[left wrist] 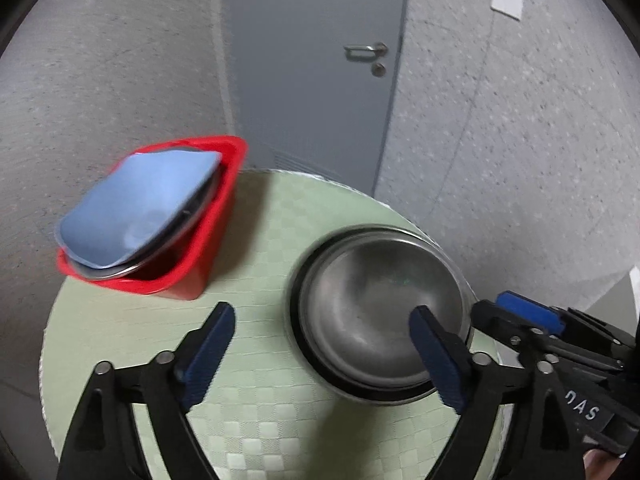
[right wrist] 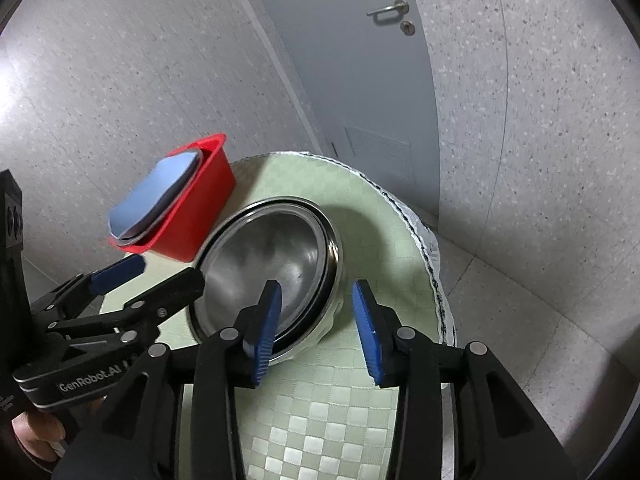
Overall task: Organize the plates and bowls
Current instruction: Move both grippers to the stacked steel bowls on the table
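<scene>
Between parted right gripper point(right wrist: 316, 298) jaws: steel bowl point(right wrist: 268, 264) rim, unpinched; left gripper point(left wrist: 322, 320) jaws wide, empty.

Steel bowl point(left wrist: 380, 312): round, brushed metal, dark rolled rim, upright and empty; appears to be nested in a second bowl, though this is hard to tell.
Bowl place: on the counter point(left wrist: 256, 240) with its green checked cover, toward 3 o'clock in the left wrist view.
Blue plate point(left wrist: 136, 208): pale blue, rounded-square, tilted, leaning out over the bin's rim.
Metal dish point(left wrist: 192, 220): directly beneath the blue plate, only its edge visible.
Red bin point(left wrist: 216, 216): plastic, at the counter's 10 o'clock edge, holding both; near the bowl.
</scene>
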The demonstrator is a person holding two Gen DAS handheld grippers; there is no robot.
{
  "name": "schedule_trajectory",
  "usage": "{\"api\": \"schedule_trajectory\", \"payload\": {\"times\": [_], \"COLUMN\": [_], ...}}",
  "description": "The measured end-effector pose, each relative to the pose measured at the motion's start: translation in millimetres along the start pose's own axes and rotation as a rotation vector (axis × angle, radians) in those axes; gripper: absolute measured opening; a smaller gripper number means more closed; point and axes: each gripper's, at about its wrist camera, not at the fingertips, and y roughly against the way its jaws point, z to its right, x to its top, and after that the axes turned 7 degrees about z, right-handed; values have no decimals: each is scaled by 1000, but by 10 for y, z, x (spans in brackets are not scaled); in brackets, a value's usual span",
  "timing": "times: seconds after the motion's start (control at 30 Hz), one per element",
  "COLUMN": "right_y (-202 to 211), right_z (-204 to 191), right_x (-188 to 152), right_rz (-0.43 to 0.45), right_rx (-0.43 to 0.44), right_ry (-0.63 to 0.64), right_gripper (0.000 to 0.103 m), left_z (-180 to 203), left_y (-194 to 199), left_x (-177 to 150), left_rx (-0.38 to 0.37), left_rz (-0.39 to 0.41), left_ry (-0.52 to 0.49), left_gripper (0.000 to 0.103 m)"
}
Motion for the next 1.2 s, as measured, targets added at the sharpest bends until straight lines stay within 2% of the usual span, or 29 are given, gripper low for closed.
{"api": "schedule_trajectory", "payload": {"times": [0.03, 0.07, 0.13, 0.3, 0.6, 0.87, 1.2], "right_y": [34, 79, 142, 304, 386, 255, -26], "right_z": [-4, -15, -32, -112, -228, -160, 30], "right_x": [0, 0, 4, -7, -46, -45, 14], "right_rz": [7, 15, 30, 64, 70, 36, -19], "right_rx": [1, 1, 2, 1, 15, 7, 3], "right_ry": [-2, -4, -2, 8, 30, 25, 3], "right_gripper": [39, 41, 46, 64, 71, 71, 71], "left_z": [-33, -72, -131, -171, -116, -49, -42], "left_y": [89, 180, 351, 703, 1015, 867, 284], "left_x": [-18, -47, -91, -270, -599, -624, -308], "left_rx": [11, -15, -4, 59, 111, 99, 93], "left_rz": [23, 13, 46, 120, 154, 121, 63], "left_ry": [21, 13, 31, 47, 85, 100, 107], "left_gripper": [92, 95, 97, 102, 102, 102, 102]}}
